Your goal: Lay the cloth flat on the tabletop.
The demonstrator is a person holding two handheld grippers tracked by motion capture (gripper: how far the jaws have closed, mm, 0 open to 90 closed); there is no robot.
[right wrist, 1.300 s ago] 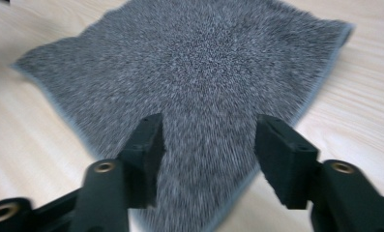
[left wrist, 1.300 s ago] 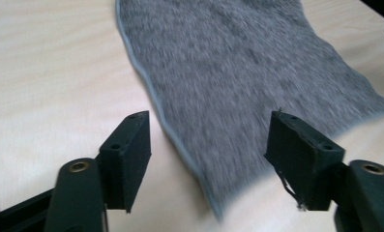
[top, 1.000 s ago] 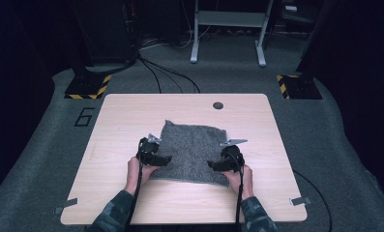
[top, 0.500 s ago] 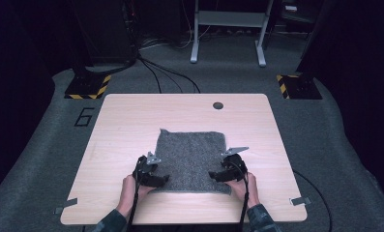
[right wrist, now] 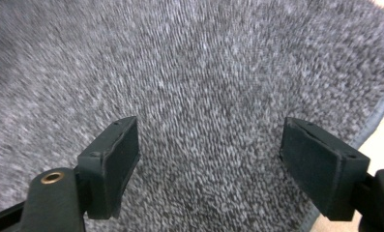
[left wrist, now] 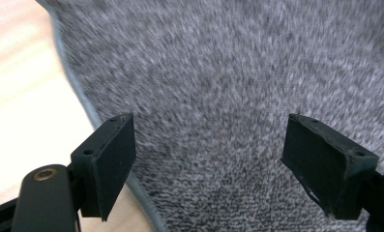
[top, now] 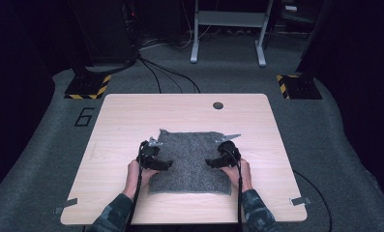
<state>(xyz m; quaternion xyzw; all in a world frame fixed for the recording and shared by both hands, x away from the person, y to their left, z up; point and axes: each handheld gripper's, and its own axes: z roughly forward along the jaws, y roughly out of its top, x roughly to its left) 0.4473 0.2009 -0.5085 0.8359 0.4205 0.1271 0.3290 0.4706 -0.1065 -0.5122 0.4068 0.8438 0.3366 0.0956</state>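
now i'm hovering the left gripper (top: 166, 164) and right gripper (top: 210, 162), jaws spread, over the grey towel (top: 192, 157) by the table's (top: 131, 121) near edge; next, pinching its side hems.

Grey towel (top: 192, 162) flat on table, near edge.

A cloth (top: 192, 159) is spread flat on the near half of a table (top: 122, 121), roughly centred between the table's left and right edges. The left gripper (top: 166, 164) is placed over the cloth's left edge and the right gripper (top: 210, 163) over its right edge — both about midway along, with bare cloth between them. A small round fitting (top: 218, 105) is set into the table beyond the cloth, near the far edge.
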